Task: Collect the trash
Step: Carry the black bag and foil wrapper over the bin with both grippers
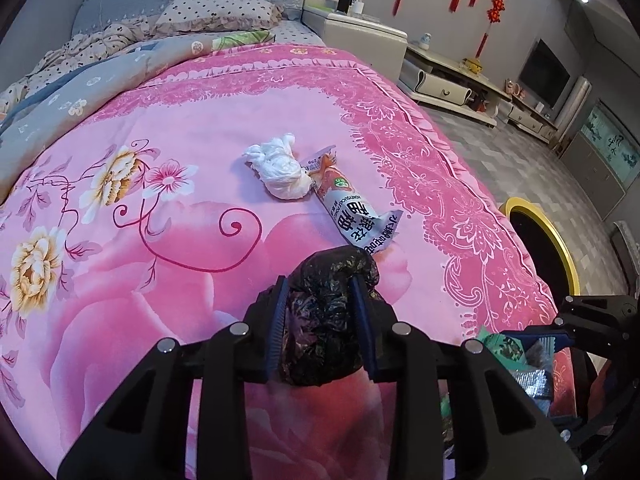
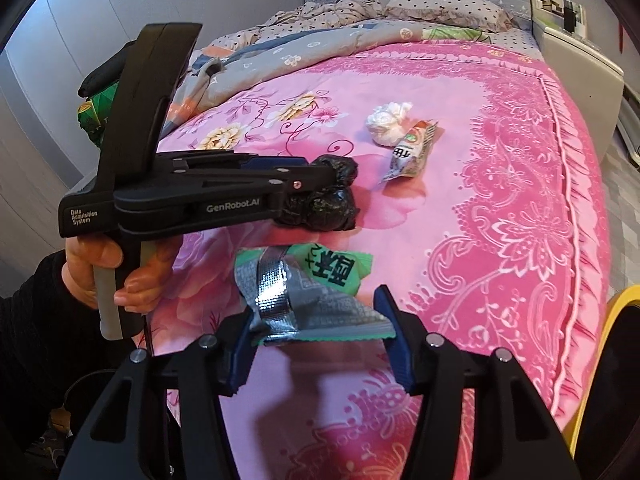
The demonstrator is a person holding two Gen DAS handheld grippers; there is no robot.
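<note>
My left gripper is shut on a crumpled black plastic bag, held just above the pink bedspread; it also shows in the right wrist view. My right gripper is shut on a green and silver snack wrapper, low over the bed; it shows at the right edge of the left wrist view. A white tissue wad and an orange and white snack wrapper lie side by side on the bed beyond both grippers.
A yellow-rimmed black bin stands on the floor at the bed's right side. A bunched quilt and a spotted pillow lie at the far end. A white nightstand and low cabinets line the far wall.
</note>
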